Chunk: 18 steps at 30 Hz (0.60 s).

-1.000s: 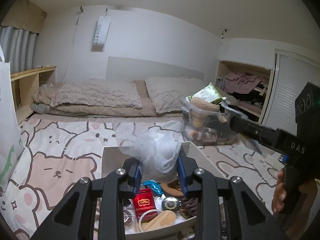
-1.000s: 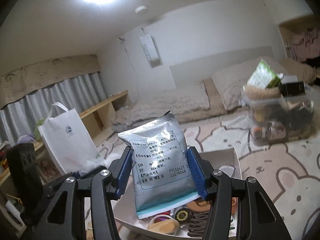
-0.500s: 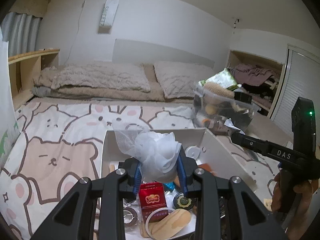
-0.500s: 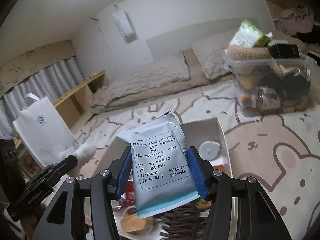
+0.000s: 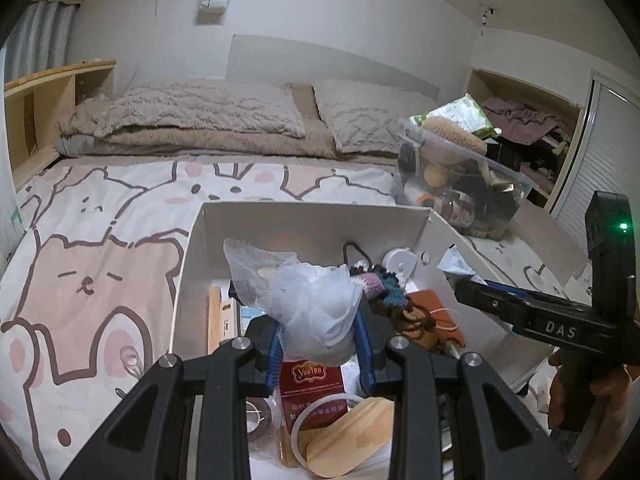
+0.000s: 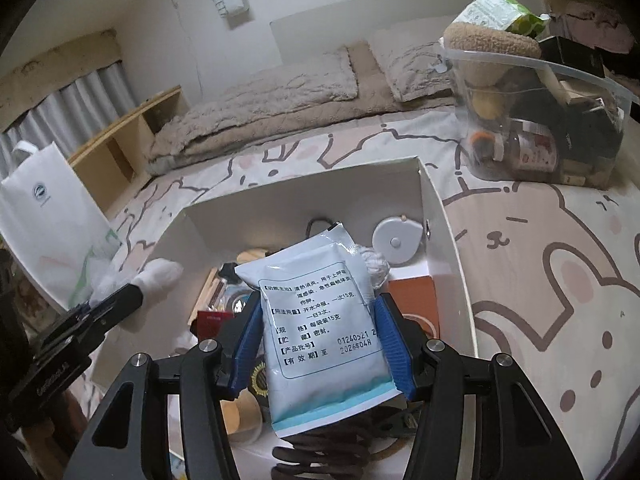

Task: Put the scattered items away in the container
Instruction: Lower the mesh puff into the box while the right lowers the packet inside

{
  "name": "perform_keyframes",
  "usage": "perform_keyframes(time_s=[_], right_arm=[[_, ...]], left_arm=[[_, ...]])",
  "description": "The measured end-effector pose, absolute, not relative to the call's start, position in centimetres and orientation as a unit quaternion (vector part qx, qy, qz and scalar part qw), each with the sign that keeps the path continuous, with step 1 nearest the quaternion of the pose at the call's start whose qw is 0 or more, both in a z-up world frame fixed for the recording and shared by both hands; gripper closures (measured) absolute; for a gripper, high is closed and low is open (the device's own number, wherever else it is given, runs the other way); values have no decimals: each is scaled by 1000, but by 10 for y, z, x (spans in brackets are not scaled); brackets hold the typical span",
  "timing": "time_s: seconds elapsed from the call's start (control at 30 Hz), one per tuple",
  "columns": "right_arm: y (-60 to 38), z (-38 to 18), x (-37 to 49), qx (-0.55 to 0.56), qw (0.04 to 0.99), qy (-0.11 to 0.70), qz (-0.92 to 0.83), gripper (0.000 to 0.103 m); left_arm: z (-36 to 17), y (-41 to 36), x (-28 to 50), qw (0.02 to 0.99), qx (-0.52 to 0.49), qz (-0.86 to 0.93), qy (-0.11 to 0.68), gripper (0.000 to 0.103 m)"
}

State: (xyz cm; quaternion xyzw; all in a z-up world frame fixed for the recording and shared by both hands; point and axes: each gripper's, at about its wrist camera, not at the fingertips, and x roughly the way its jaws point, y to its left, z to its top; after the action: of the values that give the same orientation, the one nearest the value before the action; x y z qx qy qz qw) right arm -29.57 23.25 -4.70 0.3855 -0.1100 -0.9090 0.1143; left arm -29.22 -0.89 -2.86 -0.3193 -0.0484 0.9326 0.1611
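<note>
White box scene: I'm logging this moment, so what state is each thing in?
white box: open, part filled.
mesh puff: clamped in left gripper, above the box.
foil sachet: sealed, clamped in right gripper, above the box.
clear tub: lidless, heaped full.
white tote bag: upright.

Both fisheye views mounted just behind the fingers, angled down and close over the white box (image 5: 308, 216) (image 6: 304, 196) on the cartoon bedspread (image 5: 100, 240) (image 6: 560, 280). Shared farther off: pillows (image 5: 208, 108) (image 6: 280, 84), clear storage bin (image 5: 460, 184) (image 6: 536, 120), each other's gripper.
</note>
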Motion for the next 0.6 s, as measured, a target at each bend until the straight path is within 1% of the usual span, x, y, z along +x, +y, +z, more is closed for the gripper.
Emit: perform_keyframes(time_s=[0.07, 0.1, 0.13, 0.2, 0.4, 0.6], right_arm=[[231, -50, -294, 394, 108, -100, -907, 44], [231, -51, -293, 396, 103, -96, -908, 38], [231, -52, -292, 396, 101, -93, -908, 27], [231, -53, -289, 395, 107, -94, -908, 15], [234, -51, -287, 390, 116, -110, -907, 13], [235, -50, -287, 390, 121, -112, -906, 13]], left_arm=[[-33, -8, -294, 162, -325, 930, -49, 73], [-35, -8, -295, 163, -330, 929, -50, 73], [-38, -7, -296, 163, -335, 927, -52, 73], [-41, -6, -298, 167, -341, 923, -55, 73], [-48, 7, -295, 191, -356, 913, -62, 73], [-48, 25, -290, 205, -356, 910, -52, 73]])
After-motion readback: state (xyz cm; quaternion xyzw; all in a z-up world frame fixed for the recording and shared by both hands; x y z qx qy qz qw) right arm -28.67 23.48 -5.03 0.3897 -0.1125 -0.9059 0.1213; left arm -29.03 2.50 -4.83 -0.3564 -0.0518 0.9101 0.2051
